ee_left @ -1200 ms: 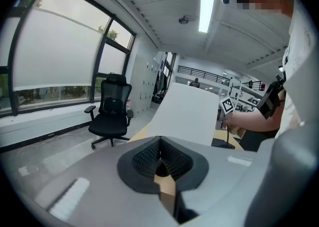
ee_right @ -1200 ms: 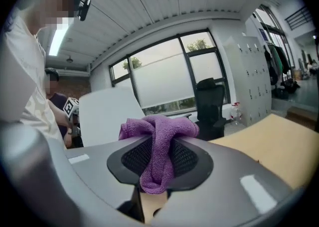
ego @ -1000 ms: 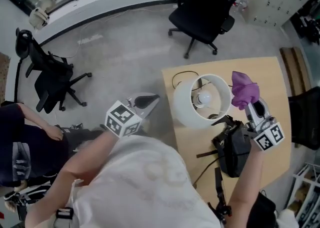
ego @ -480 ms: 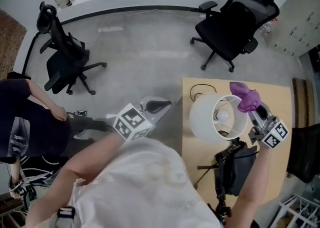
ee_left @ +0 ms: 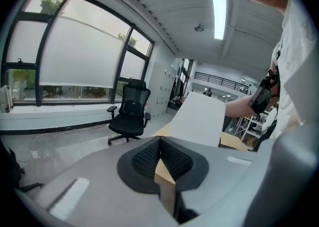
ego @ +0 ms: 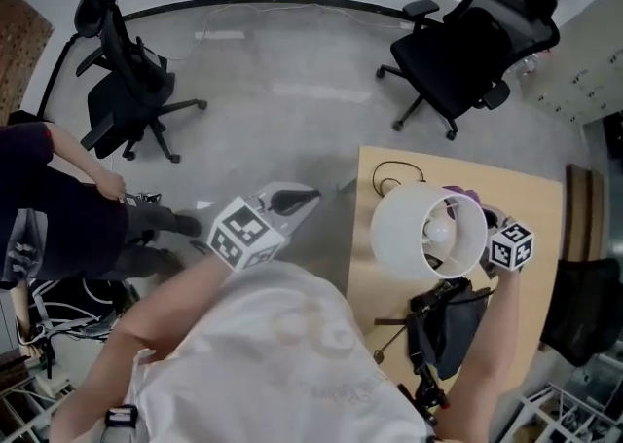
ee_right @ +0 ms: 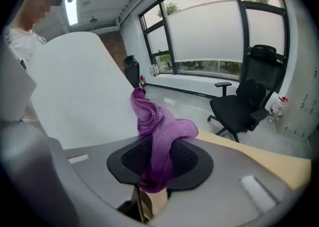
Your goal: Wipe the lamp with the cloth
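Two jaws of the right gripper (ee_right: 160, 158) are pinching the purple cloth (ee_right: 158, 121), which is bunching up above the pads just beside the white shade of the lamp (ee_right: 75, 91); whether it is touching the shade is unclear. The lamp is standing on the tan table (ego: 533, 207), with a black bag (ego: 443, 329) lying near it. Beyond the table's left edge, the left gripper (ee_left: 159, 141) is hanging over the floor, its jaws pressed together on nothing, pointing toward the shade and a black office chair (ee_left: 130, 113).
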`<state>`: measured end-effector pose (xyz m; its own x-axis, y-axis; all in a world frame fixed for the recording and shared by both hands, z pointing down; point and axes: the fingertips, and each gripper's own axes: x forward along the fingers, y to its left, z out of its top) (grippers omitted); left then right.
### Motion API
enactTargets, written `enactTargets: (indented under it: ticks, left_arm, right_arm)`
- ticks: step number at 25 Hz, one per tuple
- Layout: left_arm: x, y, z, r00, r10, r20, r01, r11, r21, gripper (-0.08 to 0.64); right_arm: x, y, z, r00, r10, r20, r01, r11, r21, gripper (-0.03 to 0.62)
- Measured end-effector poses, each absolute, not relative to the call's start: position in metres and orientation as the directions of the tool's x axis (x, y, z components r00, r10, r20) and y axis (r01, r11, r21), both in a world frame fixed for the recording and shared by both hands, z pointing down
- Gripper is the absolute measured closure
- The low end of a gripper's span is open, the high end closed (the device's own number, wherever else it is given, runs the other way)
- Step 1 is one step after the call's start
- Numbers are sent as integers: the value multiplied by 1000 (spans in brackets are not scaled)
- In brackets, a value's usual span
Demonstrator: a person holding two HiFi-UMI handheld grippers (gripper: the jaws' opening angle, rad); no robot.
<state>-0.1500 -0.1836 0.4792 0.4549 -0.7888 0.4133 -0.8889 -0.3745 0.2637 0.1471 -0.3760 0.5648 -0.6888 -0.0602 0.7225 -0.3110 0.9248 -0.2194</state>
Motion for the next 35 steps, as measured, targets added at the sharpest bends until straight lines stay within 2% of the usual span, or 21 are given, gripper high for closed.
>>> enactTargets:
  ticks: [2,5,9,13,15,18,26,35]
  left_arm:
    - [-158,-185,481,447,-798,404,-892,-362,272,558]
    - [-166,-186,485,446,-804,393,-890,-353,288,558]
    - [-160,-193,487,469,-802,370,-877,-371,306,558]
    - [-163,-196,482,480,-799,363,-873,-392,291,558]
    - [-161,-198,479,480,-797,367,-873,-394,286,558]
    - [-154,-198,478,482,-786,386,-874,-400,276,558]
    - [-140,-199,473,479,-781,401,-876,-399,269,558]
    - [-135,-193,486,487,-766,419,-872,-399,284,558]
  right_arm:
    - [144,-385,562,-670,-88,737,-321,930,-181,480]
    - [128,-396,524,-709,-115,696,-306,939,-156,482]
    - [106,-394,440,-820,-53,569,-175,971,-162,480]
    - [60,-372,383,-862,134,489,52,983,-178,480]
    - [51,-364,380,-826,242,509,131,961,-243,480]
    - [48,-355,402,-739,376,559,183,911,-370,480]
    - [52,-361,476,-546,455,704,163,881,-443,482]
    - [55,-387,553,-452,408,793,77,904,-421,480]
